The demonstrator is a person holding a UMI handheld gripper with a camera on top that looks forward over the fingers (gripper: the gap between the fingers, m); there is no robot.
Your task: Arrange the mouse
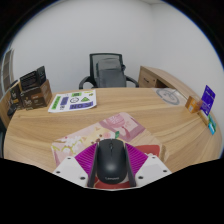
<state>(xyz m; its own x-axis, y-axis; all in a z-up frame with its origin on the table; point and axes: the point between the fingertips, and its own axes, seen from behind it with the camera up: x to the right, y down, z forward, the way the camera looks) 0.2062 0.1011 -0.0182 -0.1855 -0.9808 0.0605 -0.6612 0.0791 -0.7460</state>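
Note:
A black computer mouse (111,162) with a scroll wheel sits between my gripper's (111,152) two fingers, its front end pointing away from me. The magenta pads (84,160) press against both of its sides, so the gripper is shut on it. The mouse is above the near edge of the wooden table (150,110). It hides whatever lies directly under it.
Just beyond the fingers lie pink packets (120,125). Farther back are a flat colourful box (73,100), a dark box (35,88) at the left, a round object (168,96) and a purple box (208,97) at the right. An office chair (107,70) stands behind the table.

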